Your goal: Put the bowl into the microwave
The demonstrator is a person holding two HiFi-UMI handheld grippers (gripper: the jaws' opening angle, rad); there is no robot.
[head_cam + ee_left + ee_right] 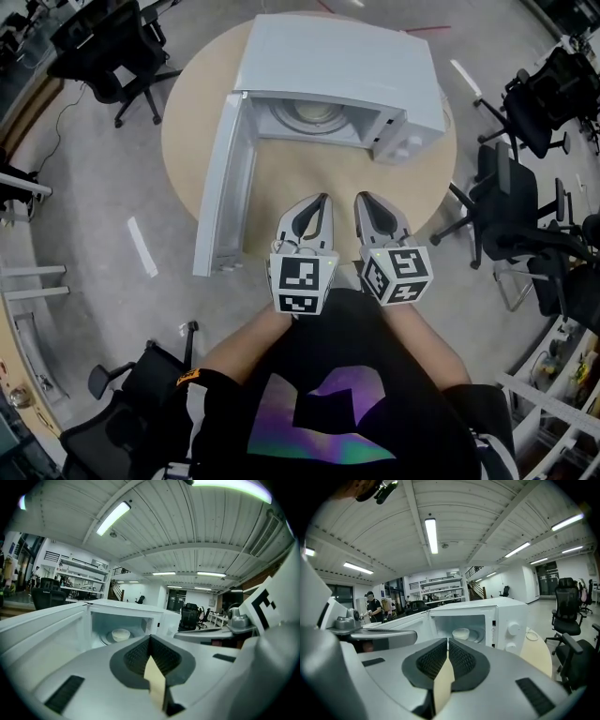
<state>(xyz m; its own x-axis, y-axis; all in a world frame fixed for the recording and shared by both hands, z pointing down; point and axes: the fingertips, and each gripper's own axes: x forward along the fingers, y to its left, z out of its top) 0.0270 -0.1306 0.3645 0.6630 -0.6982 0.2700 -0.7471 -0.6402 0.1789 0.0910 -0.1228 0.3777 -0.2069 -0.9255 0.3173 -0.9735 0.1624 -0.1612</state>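
A white microwave (337,80) stands on a round wooden table (309,173) with its door (223,187) swung wide open to the left. A pale bowl (314,115) sits inside on the turntable; it also shows in the left gripper view as the bowl (120,634) and in the right gripper view as the bowl (461,633). My left gripper (324,198) and right gripper (360,198) hang side by side near the table's front edge, well short of the microwave. Both are shut with nothing between the jaws.
Black office chairs (525,206) crowd the right side, and another chair (112,56) stands at the back left. A person (374,606) stands far off in the right gripper view. White tape strips (142,246) lie on the grey floor.
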